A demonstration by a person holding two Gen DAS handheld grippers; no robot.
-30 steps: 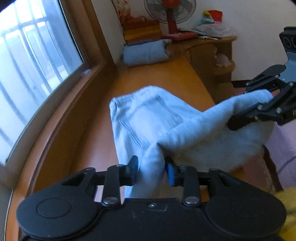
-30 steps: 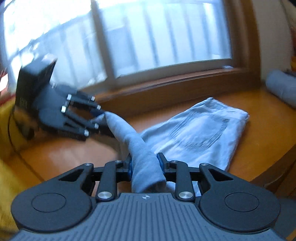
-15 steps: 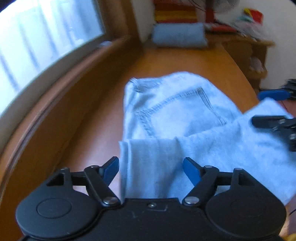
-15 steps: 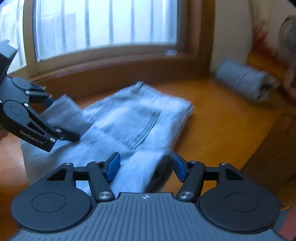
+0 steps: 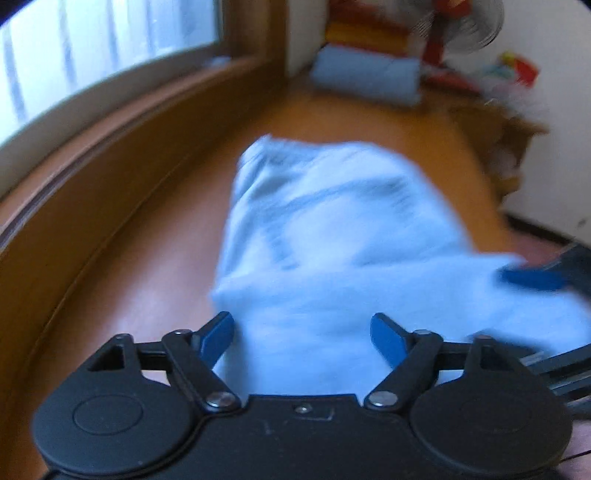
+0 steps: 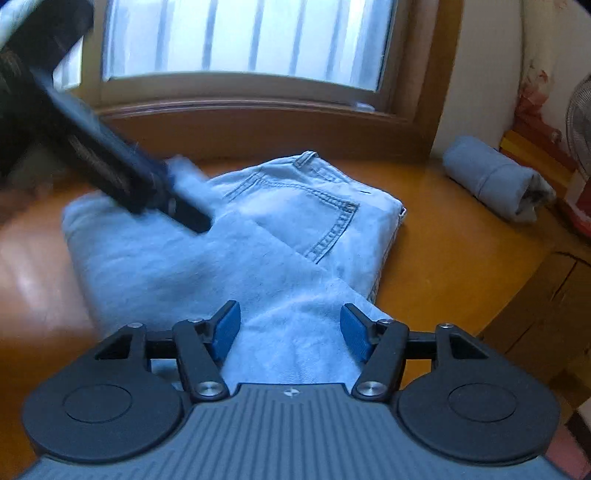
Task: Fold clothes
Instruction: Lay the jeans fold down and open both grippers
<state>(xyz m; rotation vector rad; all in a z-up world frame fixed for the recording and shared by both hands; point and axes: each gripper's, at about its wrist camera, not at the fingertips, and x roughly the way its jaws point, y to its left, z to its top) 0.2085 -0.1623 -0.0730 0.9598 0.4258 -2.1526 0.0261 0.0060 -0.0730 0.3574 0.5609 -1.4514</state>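
Observation:
Light blue jeans [image 6: 314,199] lie folded on the wooden tabletop [image 6: 443,236], back pocket up. A pale blue fleecy cloth [image 6: 207,273] is draped over their near half. In the blurred left wrist view the jeans [image 5: 332,206] and the cloth [image 5: 332,317] fill the middle. My left gripper [image 5: 303,334] is open, its blue pads apart on either side of the cloth's near edge. My right gripper [image 6: 290,330] is open too, with the cloth between its spread fingers but not pinched. The left gripper's black body [image 6: 110,162] crosses the right wrist view at upper left.
A rolled grey-blue garment [image 6: 491,177] lies at the table's far right end, also the blue roll [image 5: 365,74] ahead in the left wrist view. A window with a wooden sill [image 6: 240,107] runs behind the table. A fan [image 5: 461,22] and clutter stand beyond; a wooden cabinet [image 6: 546,295] sits right.
Both grippers were shut on the cloth a second ago, holding it up. They opened and laid it over the jeans. Both have since shifted a little while staying open.

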